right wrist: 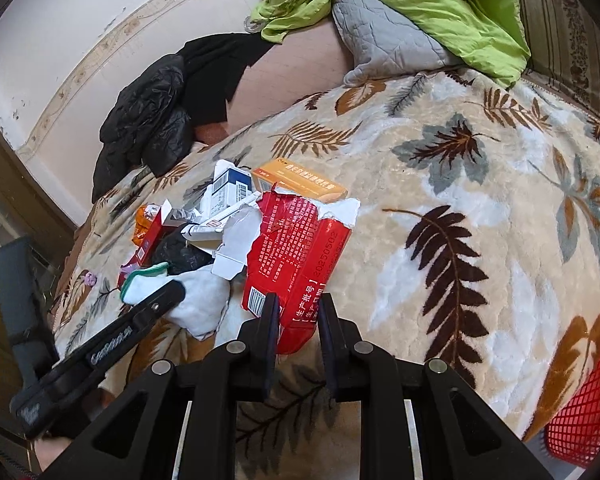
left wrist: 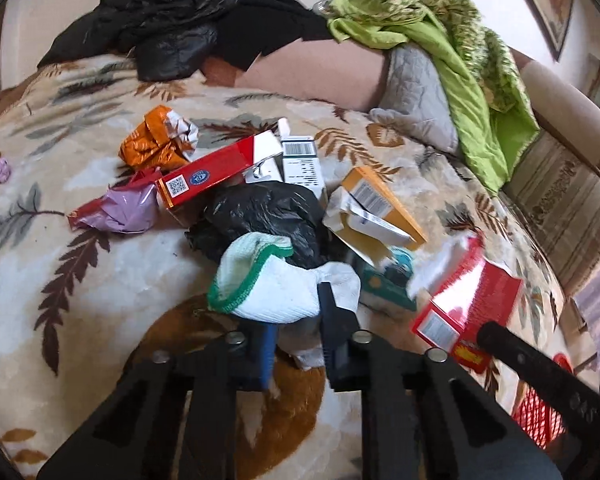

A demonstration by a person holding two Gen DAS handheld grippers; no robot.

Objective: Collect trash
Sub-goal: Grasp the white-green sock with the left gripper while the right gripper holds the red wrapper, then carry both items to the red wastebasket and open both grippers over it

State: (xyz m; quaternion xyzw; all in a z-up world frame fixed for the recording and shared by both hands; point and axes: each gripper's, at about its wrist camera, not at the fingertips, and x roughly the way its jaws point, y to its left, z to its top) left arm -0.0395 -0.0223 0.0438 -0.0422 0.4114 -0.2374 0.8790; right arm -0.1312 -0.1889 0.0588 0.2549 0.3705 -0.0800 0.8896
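Observation:
A pile of trash lies on a leaf-patterned blanket (left wrist: 80, 280): a long red carton (left wrist: 216, 172), an orange wrapper (left wrist: 156, 140), a black plastic bag (left wrist: 264, 216), an orange box (left wrist: 380, 208), a white-blue box (left wrist: 300, 160) and a purple wrapper (left wrist: 128, 208). My left gripper (left wrist: 298, 320) is shut on a white cloth with a green hem (left wrist: 276, 288). My right gripper (right wrist: 298, 320) is shut on the lower end of a torn red box (right wrist: 300, 252), which also shows blurred in the left wrist view (left wrist: 472, 296).
A red mesh basket (right wrist: 584, 420) sits at the lower right, also in the left wrist view (left wrist: 536, 420). Black jackets (left wrist: 160, 20), a green blanket (left wrist: 460, 60) and a grey pillow (left wrist: 416, 96) lie at the back. A striped sofa back (left wrist: 560, 200) stands on the right.

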